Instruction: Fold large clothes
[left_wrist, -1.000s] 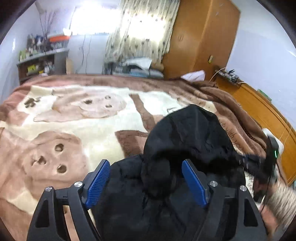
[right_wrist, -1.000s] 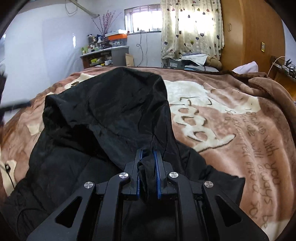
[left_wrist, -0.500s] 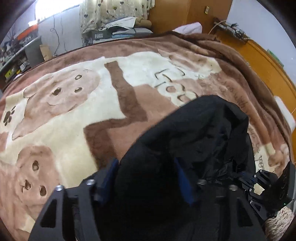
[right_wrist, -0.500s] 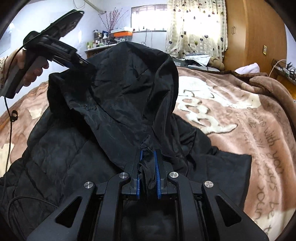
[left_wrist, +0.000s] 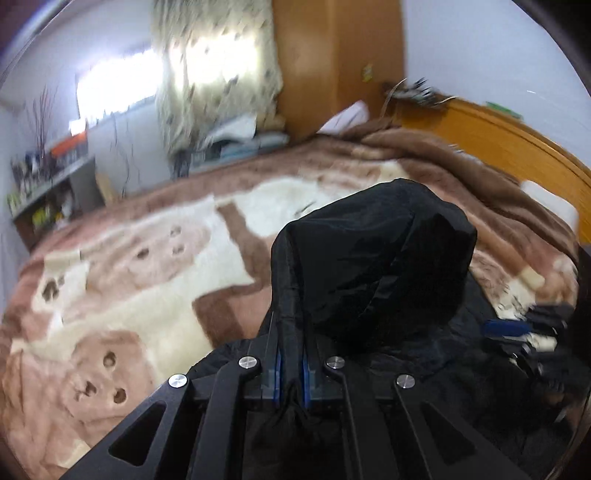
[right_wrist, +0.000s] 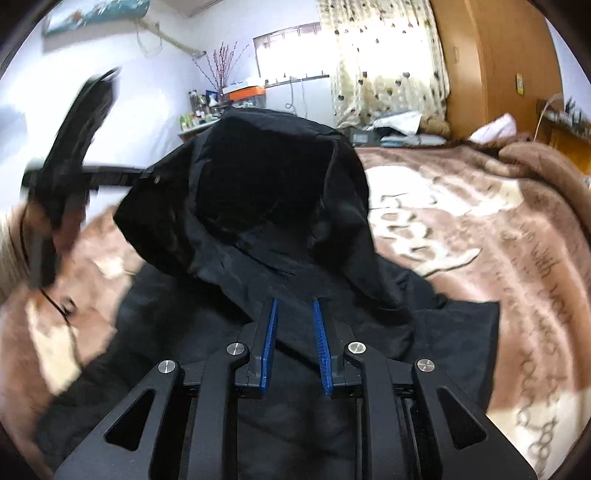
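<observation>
L gripper (left_wrist: 291, 354) clamped tight, R gripper (right_wrist: 295, 332) jaws apart.

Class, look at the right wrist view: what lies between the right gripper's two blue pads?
No cloth: the open right gripper hovers over the black jacket.

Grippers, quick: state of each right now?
Left gripper: closed on the black jacket, pinching its hood edge.
Right gripper: open, holding nothing, over the jacket.

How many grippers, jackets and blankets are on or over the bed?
Grippers: 2, the left gripper pinching the jacket's hood edge, and the right gripper open.
Black hooded jackets: 1
Brown and cream blankets: 1
Total: 4
</observation>
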